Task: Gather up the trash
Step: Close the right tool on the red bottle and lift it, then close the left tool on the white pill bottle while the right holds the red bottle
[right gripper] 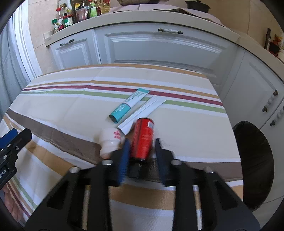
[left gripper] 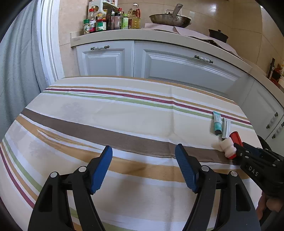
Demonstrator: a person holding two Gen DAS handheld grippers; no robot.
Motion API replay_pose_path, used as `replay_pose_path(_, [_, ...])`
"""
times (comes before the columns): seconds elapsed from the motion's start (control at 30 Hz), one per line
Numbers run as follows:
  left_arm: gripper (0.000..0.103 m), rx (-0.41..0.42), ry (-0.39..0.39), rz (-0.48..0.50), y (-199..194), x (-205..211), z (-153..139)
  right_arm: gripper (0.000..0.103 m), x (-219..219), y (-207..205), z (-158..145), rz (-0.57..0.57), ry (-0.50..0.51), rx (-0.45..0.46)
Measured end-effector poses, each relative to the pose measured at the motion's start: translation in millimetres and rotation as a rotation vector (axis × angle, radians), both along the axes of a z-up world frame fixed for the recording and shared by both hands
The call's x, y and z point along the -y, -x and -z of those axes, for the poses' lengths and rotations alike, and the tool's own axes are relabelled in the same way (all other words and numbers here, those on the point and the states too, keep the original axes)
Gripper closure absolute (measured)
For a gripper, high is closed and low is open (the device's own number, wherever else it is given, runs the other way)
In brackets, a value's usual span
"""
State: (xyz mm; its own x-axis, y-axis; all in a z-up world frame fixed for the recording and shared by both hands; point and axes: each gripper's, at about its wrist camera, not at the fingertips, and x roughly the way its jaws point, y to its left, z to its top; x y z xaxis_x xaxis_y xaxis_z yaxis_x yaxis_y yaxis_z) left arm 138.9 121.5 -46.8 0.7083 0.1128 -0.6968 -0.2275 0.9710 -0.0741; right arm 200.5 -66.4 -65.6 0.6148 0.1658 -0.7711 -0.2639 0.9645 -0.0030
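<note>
A smooth red can is bracketed on the striped cloth by the right gripper's ribbed pads without visible contact, a ridged white bottle lying at its 9 o'clock, while the left gripper is held open and empty.

A home kitchen. A curved countertop runs over white panelled cabinet doors with small handles. At eleven o'clock stand spice jars and oil bottles; at one o'clock a metal pan rests on the counter. Nearer, a striped cloth covers the bench, and beige tiles line the wall.
</note>
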Motion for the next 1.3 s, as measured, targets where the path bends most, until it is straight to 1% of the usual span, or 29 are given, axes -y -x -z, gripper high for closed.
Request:
replay_pose_path(0.27, [0.030, -0.006, 0.012, 0.023, -3, 10, 2, 0.080, 5, 4, -4, 0.007, -0.006, 0.021])
replay_pose_path(0.43, [0.030, -0.005, 0.010, 0.060, -5, 28, 1, 0.080, 14, 7, -8, 0.022, -0.005, 0.042])
replay_pose_path(0.73, [0.030, -0.010, 0.013, 0.138, -13, 70, 1, 0.080, 51, 9, -12, 0.079, -0.015, 0.060])
replay_pose_path(0.93, [0.030, -0.013, 0.003, 0.184, -20, 99, 0, 0.080, 76, 9, -12, 0.111, -0.029, 0.062])
replay_pose_path(1.3, [0.030, -0.042, -0.025, 0.207, -37, 127, 8, 0.080, 107, 8, -13, 0.143, -0.053, 0.073])
